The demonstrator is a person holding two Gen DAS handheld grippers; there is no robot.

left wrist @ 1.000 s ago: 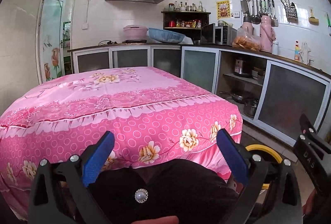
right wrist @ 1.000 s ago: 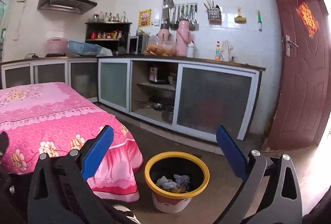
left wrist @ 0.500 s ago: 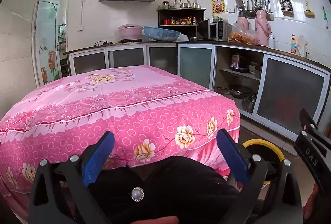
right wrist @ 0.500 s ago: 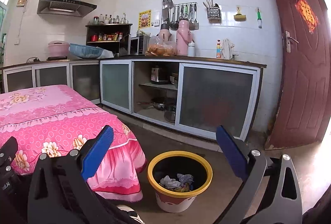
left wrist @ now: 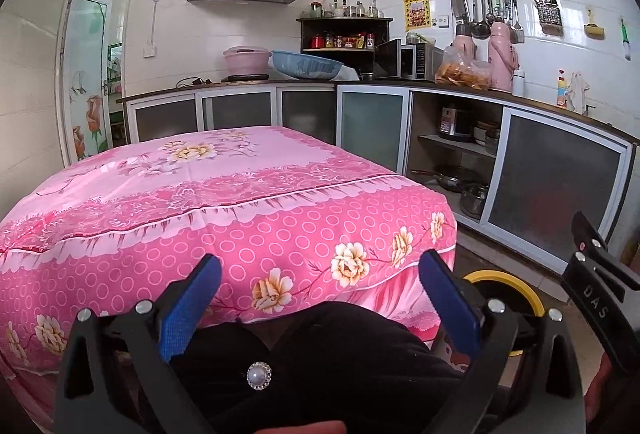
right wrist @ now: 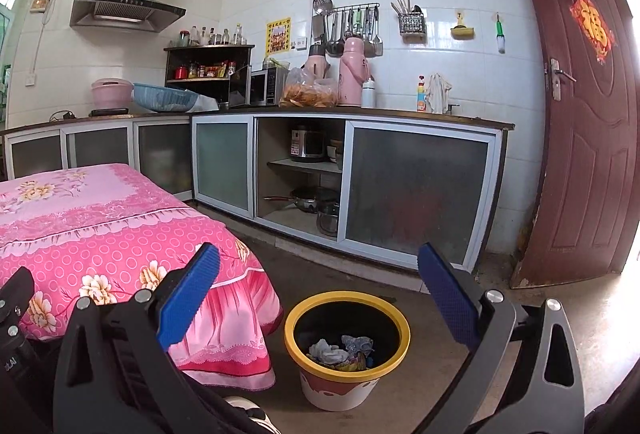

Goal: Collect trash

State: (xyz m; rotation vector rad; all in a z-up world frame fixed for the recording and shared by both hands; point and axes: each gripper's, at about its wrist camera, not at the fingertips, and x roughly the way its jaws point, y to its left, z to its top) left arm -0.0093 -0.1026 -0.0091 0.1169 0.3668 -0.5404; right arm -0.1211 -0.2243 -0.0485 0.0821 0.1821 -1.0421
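Observation:
A yellow-rimmed trash bin (right wrist: 347, 348) stands on the floor by the table corner, with crumpled paper and wrappers (right wrist: 340, 350) inside. Its rim also shows in the left wrist view (left wrist: 504, 284). My right gripper (right wrist: 320, 298) is open and empty, held above and in front of the bin. My left gripper (left wrist: 320, 298) is open and empty, held low in front of the table with the pink floral cloth (left wrist: 200, 193). No trash shows on the tabletop. The right gripper's body (left wrist: 600, 298) shows at the right edge of the left wrist view.
Kitchen counters with glass-front cabinets (right wrist: 416, 189) run along the back and right walls, one bay open with pots. A brown door (right wrist: 580, 137) stands at the right. My dark-clothed lap (left wrist: 320, 354) lies below the left gripper. Bare concrete floor surrounds the bin.
Both views have drifted slightly: the table and bin sit a little lower and closer in frame. Both grippers stay open and empty.

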